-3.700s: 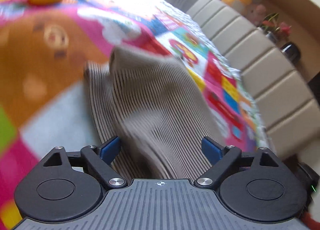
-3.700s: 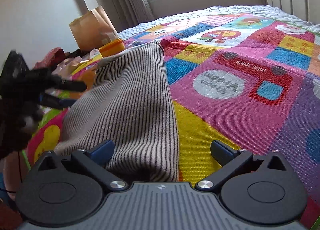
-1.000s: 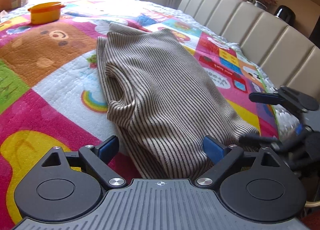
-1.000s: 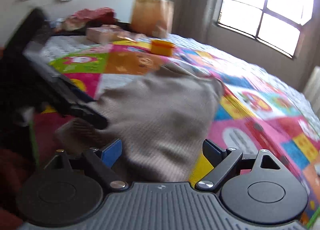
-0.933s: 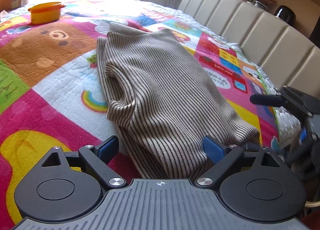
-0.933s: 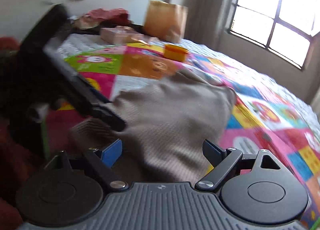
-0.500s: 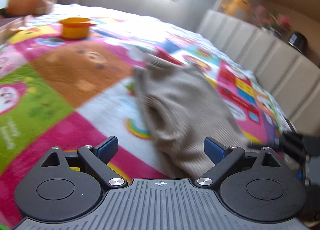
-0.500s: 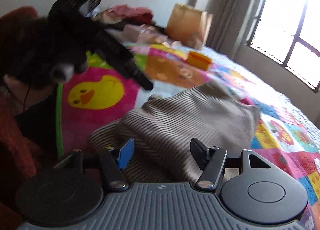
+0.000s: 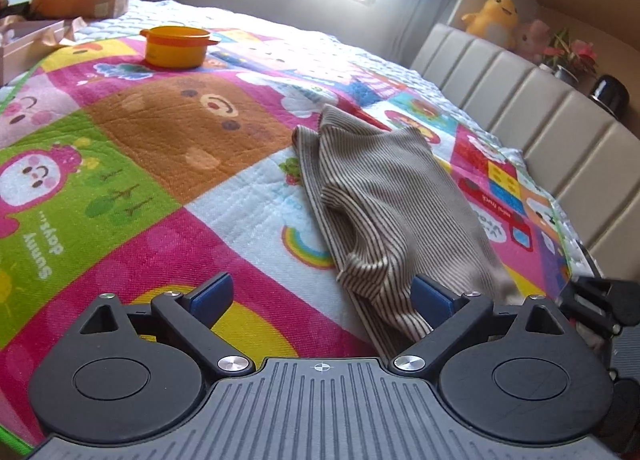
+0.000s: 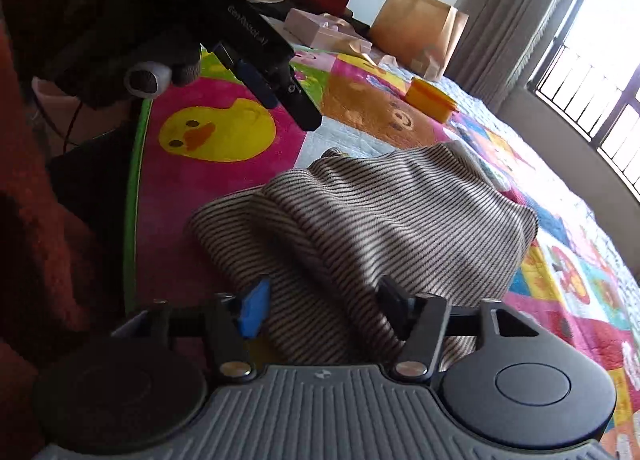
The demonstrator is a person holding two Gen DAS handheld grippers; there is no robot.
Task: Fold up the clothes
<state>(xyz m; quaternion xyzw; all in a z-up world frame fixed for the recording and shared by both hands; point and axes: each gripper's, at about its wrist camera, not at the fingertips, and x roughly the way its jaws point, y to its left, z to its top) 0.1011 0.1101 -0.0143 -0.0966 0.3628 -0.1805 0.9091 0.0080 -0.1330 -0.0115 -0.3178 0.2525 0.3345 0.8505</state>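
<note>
Bed: wide mattress under a bright patchwork quilt (image 9: 168,148) with cartoon squares (brown bear, yellow duck, rainbow); it carries everything below.
Headboard: beige padded panels (image 9: 532,108) along the bed's right side in the left wrist view, with a yellow plush toy (image 9: 494,16) on the ledge above it.
Garment: beige knit top with thin dark stripes (image 9: 392,196), lying loosely folded on the quilt, its armhole opening facing the left camera; in the right wrist view the same cloth (image 10: 392,220) spreads across the middle of the bed, rumpled, not flat.
Paper bag: brown bag (image 10: 420,32) standing at the far edge of the bed, beside a pale pink box (image 10: 324,34).
Left tool: black two-finger tool with blue pads (image 9: 320,296), spread wide and gripping nothing; bare quilt lies between the pads, and the garment's near hem runs just beside the right pad. In the right wrist view it hangs above the duck square (image 10: 288,96), carried by a hand in a dark glove (image 10: 120,40).
Right tool: matching black tool (image 10: 320,304), its jaws opening, with the garment's near edge lying between the pads, which do not press it.
Pot: small orange plastic pot with a lid (image 9: 176,46), well beyond the garment on the quilt.
</note>
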